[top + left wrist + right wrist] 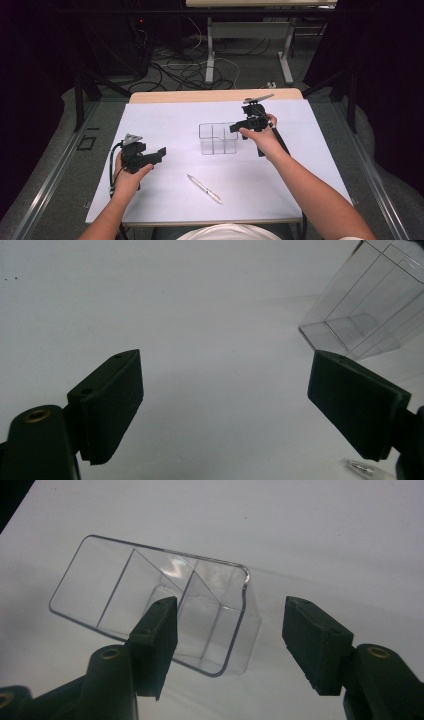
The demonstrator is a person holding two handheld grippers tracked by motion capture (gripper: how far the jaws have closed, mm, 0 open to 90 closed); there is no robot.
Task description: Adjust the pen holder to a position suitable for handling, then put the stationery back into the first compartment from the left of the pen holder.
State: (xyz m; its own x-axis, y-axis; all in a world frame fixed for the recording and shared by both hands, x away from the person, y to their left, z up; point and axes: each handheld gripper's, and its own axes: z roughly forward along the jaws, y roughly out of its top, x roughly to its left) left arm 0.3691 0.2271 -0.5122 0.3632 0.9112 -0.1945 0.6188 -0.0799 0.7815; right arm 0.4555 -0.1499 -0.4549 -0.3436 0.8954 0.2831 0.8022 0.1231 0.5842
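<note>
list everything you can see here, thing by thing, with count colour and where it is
clear divided box: one, transparent, standing open side up near the middle of the sheet
pen: one, silvery white, lying flat on the sheet nearer the person than the box
paper sheet: one, white, covering most of the table
table: one, light wood, far edge bare beyond the sheet
cables: several, dark and light, on the floor beyond the table
left gripper: one, black, held above the left part of the sheet, jaws open
right gripper: one, black, held at the right end of the box, jaws open
</note>
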